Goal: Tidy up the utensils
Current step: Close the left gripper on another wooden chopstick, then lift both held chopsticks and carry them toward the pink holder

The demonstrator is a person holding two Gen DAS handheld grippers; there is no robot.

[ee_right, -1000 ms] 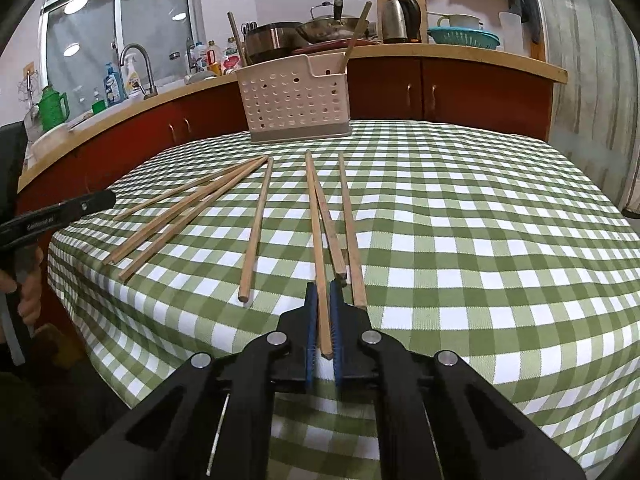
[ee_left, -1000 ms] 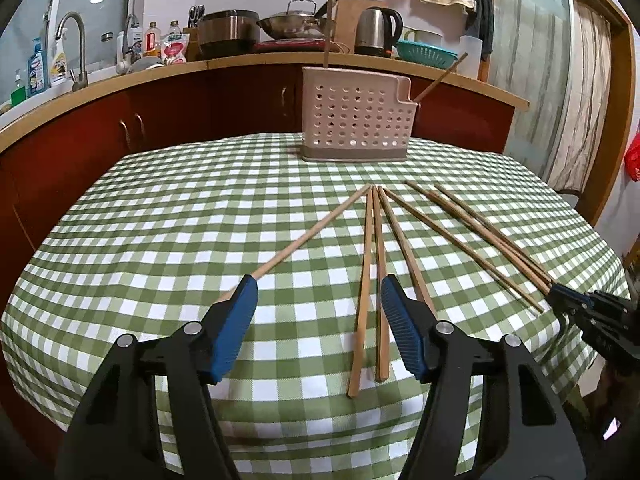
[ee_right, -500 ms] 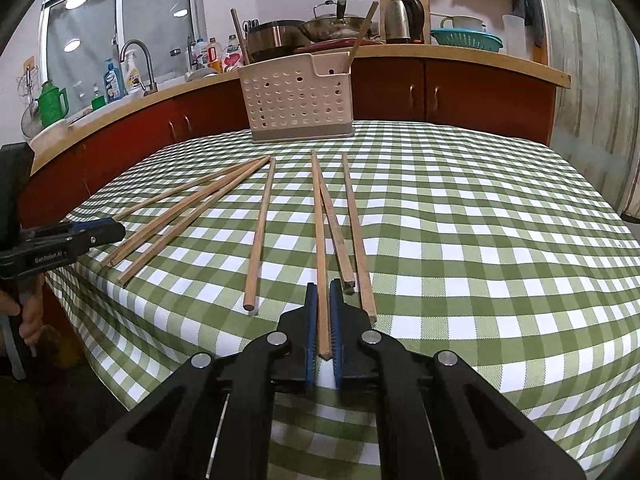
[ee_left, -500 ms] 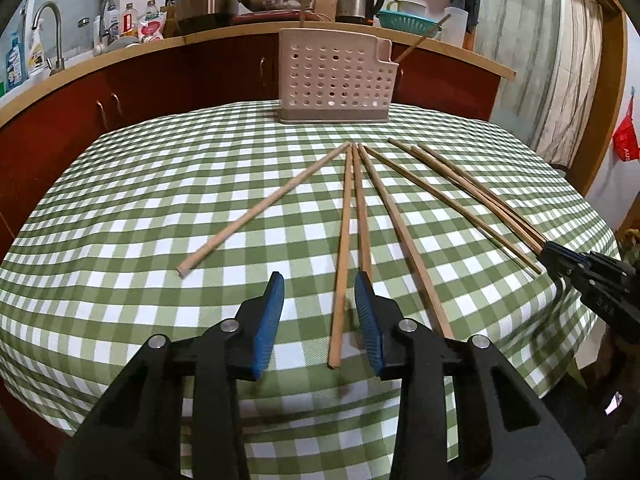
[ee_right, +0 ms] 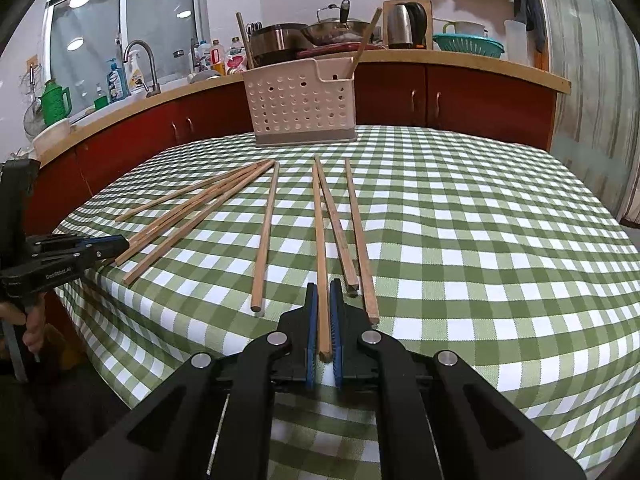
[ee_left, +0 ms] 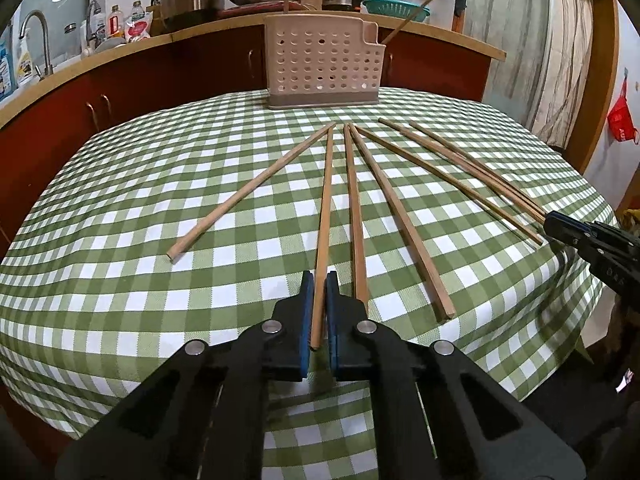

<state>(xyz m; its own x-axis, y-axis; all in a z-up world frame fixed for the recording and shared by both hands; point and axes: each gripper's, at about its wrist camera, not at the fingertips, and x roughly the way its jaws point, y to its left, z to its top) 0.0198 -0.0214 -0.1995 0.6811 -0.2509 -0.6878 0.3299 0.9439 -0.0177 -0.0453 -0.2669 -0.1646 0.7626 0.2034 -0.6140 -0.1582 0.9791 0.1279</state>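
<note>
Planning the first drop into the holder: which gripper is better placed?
Left, marginally. The left gripper and right gripper are each shut on a chopstick. The left chopstick points straight at the holder, while the right chopstick aims slightly off its middle.

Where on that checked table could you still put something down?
The cloth right of the rightmost chopstick is bare to the table edge. Another bare patch lies left of the lone slanted chopstick. The middle, from the holder toward both grippers, is crowded with fanned chopsticks.
</note>
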